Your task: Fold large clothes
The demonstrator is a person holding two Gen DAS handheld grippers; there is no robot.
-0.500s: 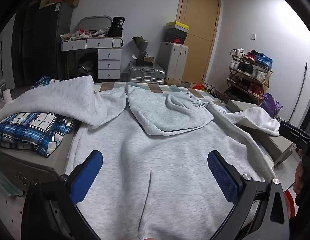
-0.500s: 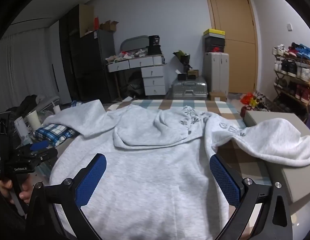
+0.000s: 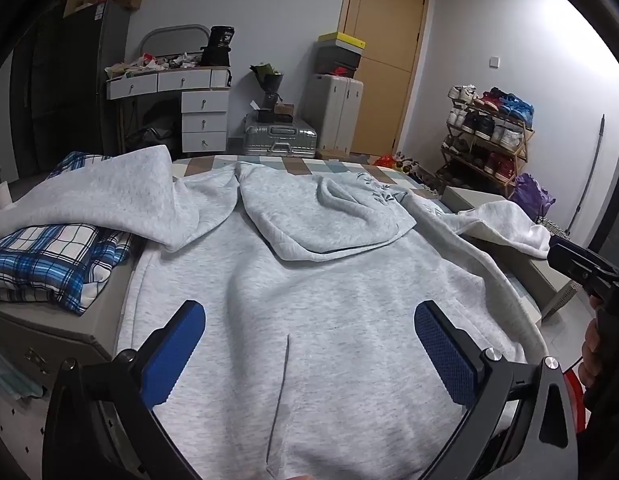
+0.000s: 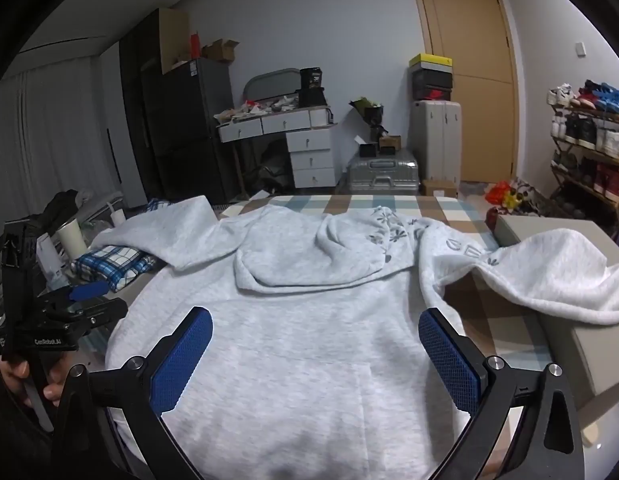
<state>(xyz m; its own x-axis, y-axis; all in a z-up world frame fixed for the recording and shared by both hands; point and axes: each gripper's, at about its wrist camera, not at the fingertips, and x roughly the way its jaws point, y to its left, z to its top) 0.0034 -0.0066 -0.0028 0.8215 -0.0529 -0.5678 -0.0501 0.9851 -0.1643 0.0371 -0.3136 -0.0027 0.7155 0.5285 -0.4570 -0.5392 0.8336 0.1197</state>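
My left gripper [image 3: 309, 344] and right gripper [image 4: 315, 348] hung spread wide, holding nothing. Beneath them the grey hoodie [image 3: 329, 300] lay flat.

Home bedroom, drawer desk [image 3: 197, 100], shoe rack [image 3: 485, 140], suitcases [image 4: 383, 174]

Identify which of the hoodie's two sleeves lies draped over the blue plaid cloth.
The left sleeve of the grey hoodie: it lies over the plaid cloth, while the other sleeve drapes over a beige box.

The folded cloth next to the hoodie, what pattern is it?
Blue, white and black checks on the cloth, clearest in the left wrist view.
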